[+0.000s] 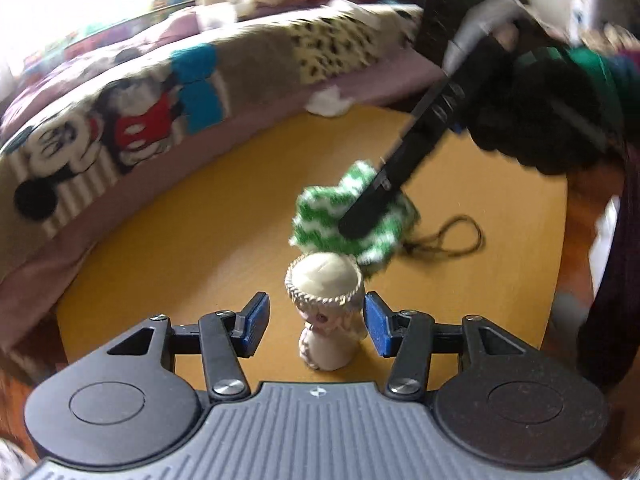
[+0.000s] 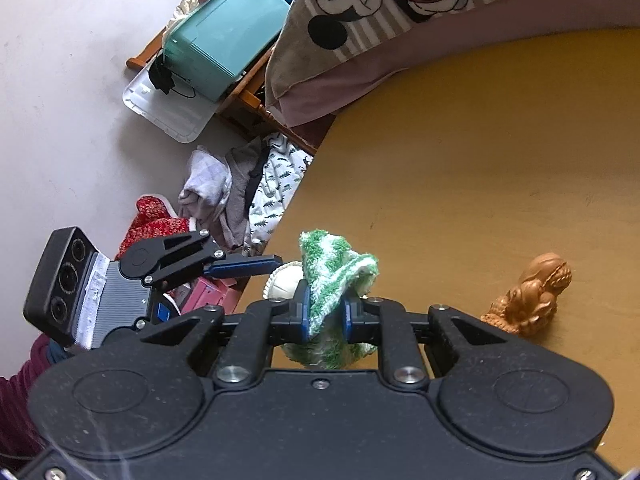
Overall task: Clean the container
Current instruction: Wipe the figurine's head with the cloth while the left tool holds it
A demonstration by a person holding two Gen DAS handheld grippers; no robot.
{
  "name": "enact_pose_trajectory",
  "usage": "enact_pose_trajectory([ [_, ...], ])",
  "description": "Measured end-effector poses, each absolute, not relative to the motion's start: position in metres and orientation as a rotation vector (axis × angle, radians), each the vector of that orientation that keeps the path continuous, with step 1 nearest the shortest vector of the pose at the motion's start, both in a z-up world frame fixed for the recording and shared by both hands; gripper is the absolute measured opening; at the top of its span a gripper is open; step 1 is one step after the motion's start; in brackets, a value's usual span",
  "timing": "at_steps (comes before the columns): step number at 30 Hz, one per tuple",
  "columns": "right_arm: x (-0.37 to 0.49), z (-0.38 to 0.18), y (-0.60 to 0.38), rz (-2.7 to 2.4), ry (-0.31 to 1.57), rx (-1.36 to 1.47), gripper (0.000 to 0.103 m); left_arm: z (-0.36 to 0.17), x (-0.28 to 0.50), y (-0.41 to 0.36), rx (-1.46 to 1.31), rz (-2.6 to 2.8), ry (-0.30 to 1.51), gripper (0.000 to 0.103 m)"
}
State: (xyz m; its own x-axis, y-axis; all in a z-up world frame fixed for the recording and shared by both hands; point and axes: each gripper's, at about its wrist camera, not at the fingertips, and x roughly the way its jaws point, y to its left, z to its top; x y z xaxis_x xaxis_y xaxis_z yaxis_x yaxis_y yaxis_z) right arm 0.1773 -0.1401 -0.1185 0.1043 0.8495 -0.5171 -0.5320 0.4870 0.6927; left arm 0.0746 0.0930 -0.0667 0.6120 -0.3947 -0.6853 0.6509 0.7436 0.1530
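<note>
A small cream figurine-shaped container (image 1: 325, 312) with a domed cap stands upright on the yellow table (image 1: 200, 240). My left gripper (image 1: 316, 326) is open, its blue pads on either side of the container, not touching it. A green and white cloth (image 1: 344, 216) hangs just beyond the container, pinched in my right gripper (image 1: 362, 220). In the right wrist view the right gripper (image 2: 326, 312) is shut on the cloth (image 2: 332, 276). The container's cream cap (image 2: 282, 284) peeks out to the left of the cloth, with the left gripper (image 2: 240, 266) beside it.
A bronze-coloured figurine (image 2: 528, 296) lies on the table to the right. A black cord loop (image 1: 460, 236) lies behind the cloth. A bed with a cartoon-mouse blanket (image 1: 120, 120) borders the table. Clothes (image 2: 240, 196) and a teal box (image 2: 224, 36) lie on the floor.
</note>
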Motion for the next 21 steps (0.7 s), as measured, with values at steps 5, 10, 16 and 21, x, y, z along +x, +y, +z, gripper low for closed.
enact_pose_trajectory([
  [5,0.176,-0.119,-0.137,1.057,1.046,0.361,0.016,-0.068,0.087,0.085,0.328,-0.555,0.711,0.050],
  [10,0.175,-0.120,-0.135,1.050,1.039,0.341,0.016,-0.070,0.099,0.077,0.243,-0.486,0.744,0.043],
  [16,0.181,-0.117,-0.145,1.002,1.013,0.354,0.016,-0.072,0.108,0.065,0.131,-0.371,0.782,0.043],
  [21,0.177,-0.119,-0.140,0.999,1.017,0.332,0.016,-0.075,0.095,0.047,0.002,-0.161,0.805,0.043],
])
